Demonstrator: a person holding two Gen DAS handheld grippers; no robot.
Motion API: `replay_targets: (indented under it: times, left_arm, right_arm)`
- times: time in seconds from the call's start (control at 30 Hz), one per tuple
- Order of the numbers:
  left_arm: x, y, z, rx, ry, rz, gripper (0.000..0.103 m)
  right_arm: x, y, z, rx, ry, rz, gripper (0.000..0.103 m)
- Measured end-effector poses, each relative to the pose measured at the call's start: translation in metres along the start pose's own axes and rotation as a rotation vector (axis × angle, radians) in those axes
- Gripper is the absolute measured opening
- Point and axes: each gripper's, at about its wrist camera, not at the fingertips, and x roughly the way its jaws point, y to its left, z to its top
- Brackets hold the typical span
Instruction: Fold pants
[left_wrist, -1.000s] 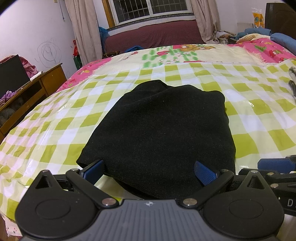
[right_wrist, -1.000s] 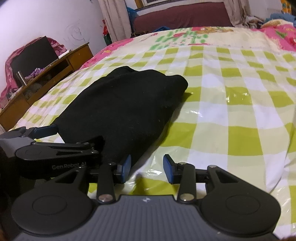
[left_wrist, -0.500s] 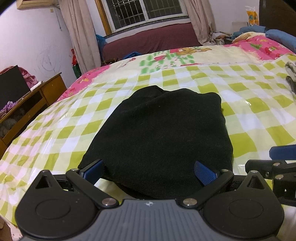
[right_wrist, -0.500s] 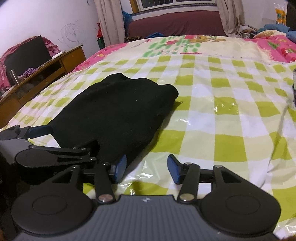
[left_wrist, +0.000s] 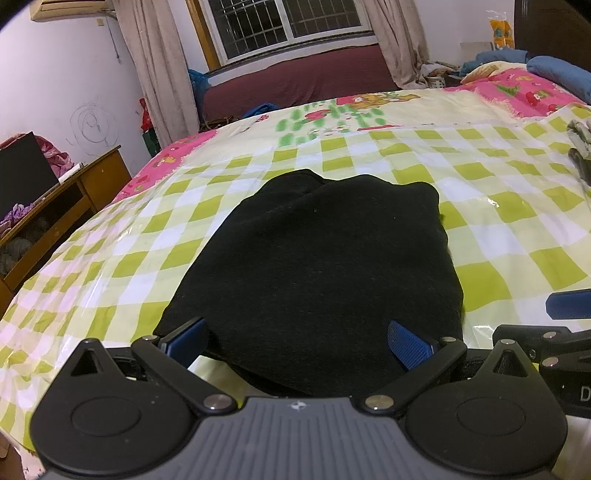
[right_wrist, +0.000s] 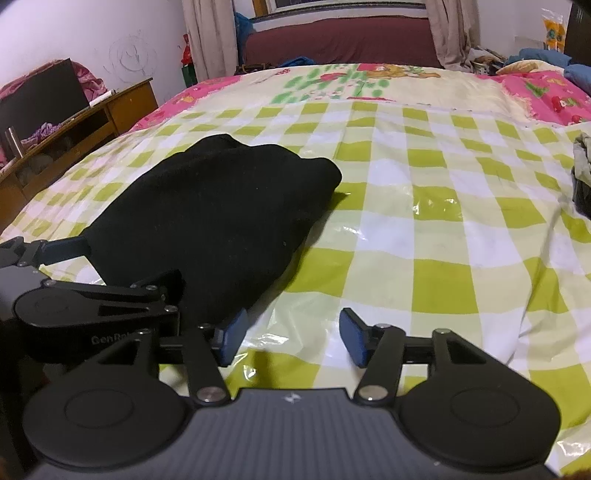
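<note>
Now the black pants (left_wrist: 317, 266) are lying folded on the near left of the bed (right_wrist: 443, 229), looking soft, thick and floppy, best pinched at the near edge, while the left gripper (left_wrist: 297, 341) is standing wide open around that edge and the right gripper (right_wrist: 291, 334) is opening over bare cover.

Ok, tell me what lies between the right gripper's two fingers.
Right gripper, jaws opening: only bare checkered plastic sheet between its fingers; black pants lie just left, per the right wrist view.

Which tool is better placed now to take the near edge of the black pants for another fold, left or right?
Probably the left tool: its wide-open fingers straddle the near edge of the pants. The right tool is opening over the bare sheet, beside the pants' corner.
</note>
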Motion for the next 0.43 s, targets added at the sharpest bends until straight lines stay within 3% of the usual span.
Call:
replay_targets:
  times: [0.43]
  left_arm:
    - [-0.0003,-0.0013,-0.0005,0.005,-0.001,-0.004,0.103]
  right_arm:
    - [0.0021,-0.0001,-0.0009,-0.007,0.014,-0.008,0.058]
